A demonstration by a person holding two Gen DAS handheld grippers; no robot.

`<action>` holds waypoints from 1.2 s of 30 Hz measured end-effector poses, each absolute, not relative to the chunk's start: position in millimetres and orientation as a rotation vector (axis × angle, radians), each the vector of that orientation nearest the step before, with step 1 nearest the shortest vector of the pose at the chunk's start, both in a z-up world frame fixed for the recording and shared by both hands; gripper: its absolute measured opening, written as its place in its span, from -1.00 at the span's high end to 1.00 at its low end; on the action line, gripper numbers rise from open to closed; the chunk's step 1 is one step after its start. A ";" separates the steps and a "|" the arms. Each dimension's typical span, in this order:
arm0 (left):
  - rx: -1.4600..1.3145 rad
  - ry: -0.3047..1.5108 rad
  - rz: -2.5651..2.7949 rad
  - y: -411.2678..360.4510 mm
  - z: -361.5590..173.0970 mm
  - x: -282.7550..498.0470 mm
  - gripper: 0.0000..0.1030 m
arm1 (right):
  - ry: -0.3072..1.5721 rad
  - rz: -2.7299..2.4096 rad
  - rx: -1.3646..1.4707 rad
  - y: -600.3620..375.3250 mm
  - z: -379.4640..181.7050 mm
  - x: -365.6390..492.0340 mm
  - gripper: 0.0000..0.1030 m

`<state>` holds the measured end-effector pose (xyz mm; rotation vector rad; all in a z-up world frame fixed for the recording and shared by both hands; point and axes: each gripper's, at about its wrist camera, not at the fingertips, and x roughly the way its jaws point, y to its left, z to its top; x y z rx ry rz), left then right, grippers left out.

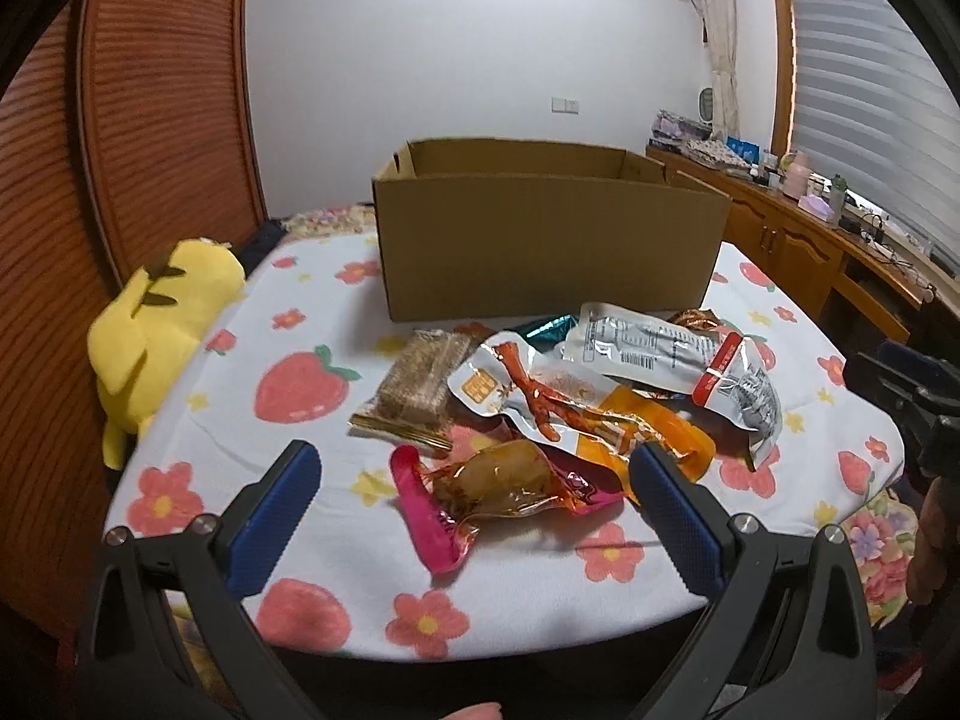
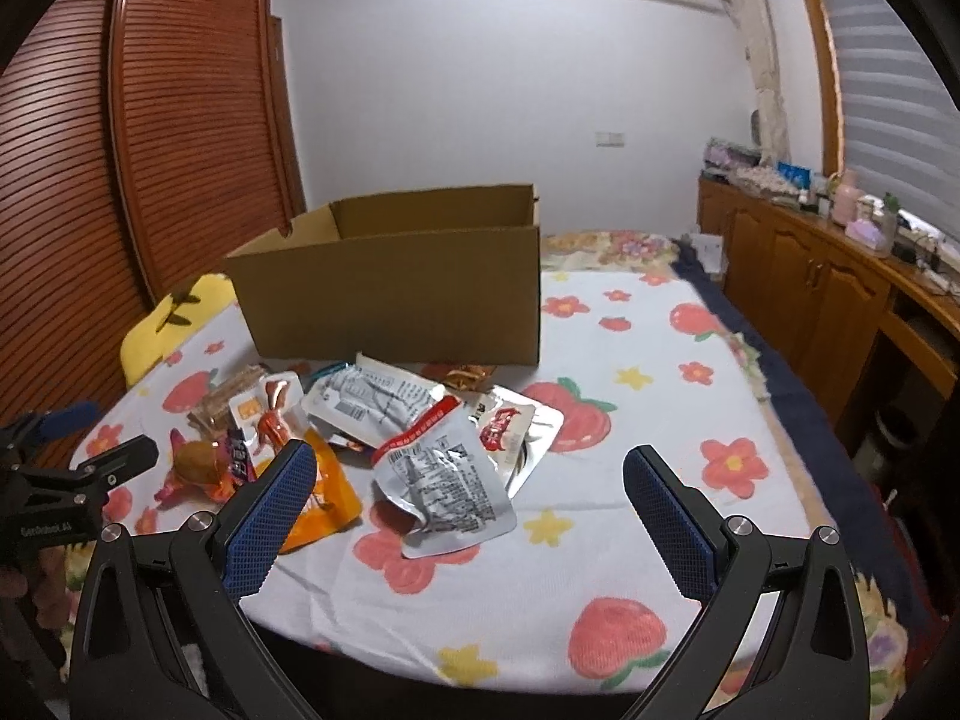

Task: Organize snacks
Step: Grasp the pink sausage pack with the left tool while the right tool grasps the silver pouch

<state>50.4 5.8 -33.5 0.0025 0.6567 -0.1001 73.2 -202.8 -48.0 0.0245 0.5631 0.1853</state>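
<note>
Now snack packets heaped on bed just before cardboard box. Left tongs spread, empty, nearest, straddling pink packet, long axis crosswise. Right tongs spread, empty, over silver pouch.

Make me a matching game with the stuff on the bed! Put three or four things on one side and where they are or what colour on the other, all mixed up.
Things:
1. cardboard box
2. plush toy
3. pink snack packet
4. silver packet

Clues:
A. yellow, lying at the left edge of the bed
B. closest to the left gripper, between its open fingers
C. brown, open on top, standing behind the snacks
D. printed with black text, with a red strip

Pairs: 1-C, 2-A, 3-B, 4-D
</note>
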 end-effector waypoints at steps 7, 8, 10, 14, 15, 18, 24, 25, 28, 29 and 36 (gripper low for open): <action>0.000 0.721 -0.126 15.4 -45.7 68.6 -1.00 | 0.671 0.310 -0.045 -197.1 -65.3 107.4 -0.91; 0.001 0.728 -0.128 17.9 -47.1 70.7 -1.00 | 0.687 0.324 -0.056 -195.0 -68.0 112.6 -0.86; 0.005 0.741 -0.130 22.5 -49.0 74.3 -1.00 | 0.718 0.345 -0.070 -191.9 -72.6 121.1 -0.83; 0.005 0.776 -0.150 31.9 -53.5 80.4 -1.00 | 0.772 0.376 -0.116 -185.0 -83.0 136.6 -0.76; 0.000 0.789 -0.155 34.2 -55.4 82.4 -1.00 | 0.781 0.380 -0.134 -182.8 -85.7 139.0 -0.75; -0.001 0.808 -0.171 37.8 -59.4 86.5 -0.99 | 0.802 0.383 -0.168 -179.6 -92.2 142.6 -0.74; 0.076 0.820 -0.268 33.0 -60.5 94.5 -0.96 | 0.843 0.394 -0.195 -175.9 -108.0 146.5 -0.67; 0.091 0.824 -0.282 32.8 -60.1 95.8 -0.96 | 0.846 0.394 -0.202 -174.9 -110.0 146.8 -0.66; 0.157 0.843 -0.329 30.3 -58.4 100.6 -0.96 | 0.854 0.390 -0.207 -173.6 -113.4 147.8 -0.65; 0.191 0.850 -0.351 28.0 -57.6 101.8 -0.94 | 0.857 0.390 -0.205 -174.0 -114.2 148.2 -0.64; 0.321 0.909 -0.475 15.8 -61.4 113.1 -0.91 | 0.866 0.381 -0.215 -174.2 -118.1 149.5 -0.59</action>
